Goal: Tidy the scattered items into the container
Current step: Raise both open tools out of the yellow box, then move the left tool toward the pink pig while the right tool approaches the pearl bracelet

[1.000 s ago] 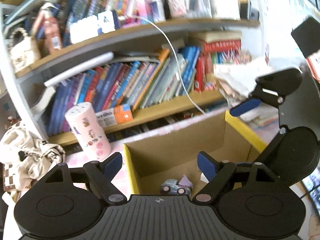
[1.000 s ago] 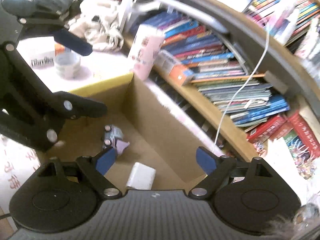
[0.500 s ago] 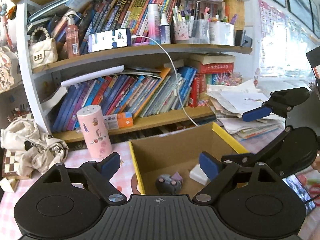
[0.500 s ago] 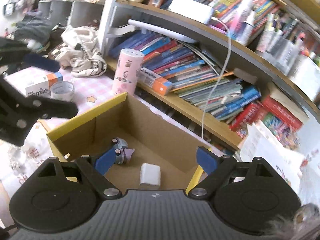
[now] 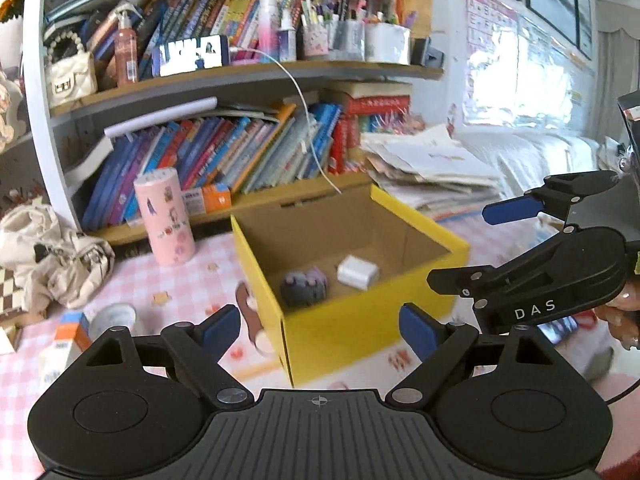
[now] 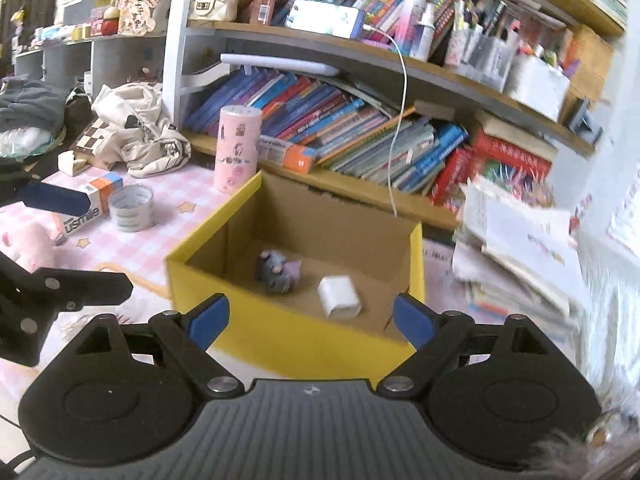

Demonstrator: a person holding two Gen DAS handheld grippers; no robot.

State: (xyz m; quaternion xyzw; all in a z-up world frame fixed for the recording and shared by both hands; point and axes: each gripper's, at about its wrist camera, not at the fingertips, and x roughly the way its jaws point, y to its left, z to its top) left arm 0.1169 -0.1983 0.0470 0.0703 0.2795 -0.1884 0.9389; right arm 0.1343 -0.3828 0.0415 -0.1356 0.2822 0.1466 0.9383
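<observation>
An open yellow cardboard box (image 5: 360, 332) (image 6: 296, 344) stands on the pink checked table. On its floor lie a small grey toy car (image 5: 302, 288) (image 6: 274, 272) and a white block (image 5: 357, 272) (image 6: 339, 296). My left gripper (image 5: 320, 330) is open and empty, held short of the box's near left corner. My right gripper (image 6: 312, 320) is also open and empty, in front of the box's near wall. Each gripper shows in the other's view, left gripper (image 6: 80, 242) and right gripper (image 5: 472, 246), flanking the box.
Left of the box lie a tape roll (image 6: 131, 208) (image 5: 114, 318), an orange-and-white toothpaste box (image 6: 88, 206) (image 5: 66, 340) and a pink plush (image 6: 24, 246). A pink cylinder (image 5: 164, 216) (image 6: 236, 148) stands before the bookshelf (image 6: 360, 148). Stacked papers (image 6: 520, 248) lie to the right.
Both grippers have drawn back from over the box, so its whole outline and the table around it now show. Both stayed open; the car and white block have not moved.
</observation>
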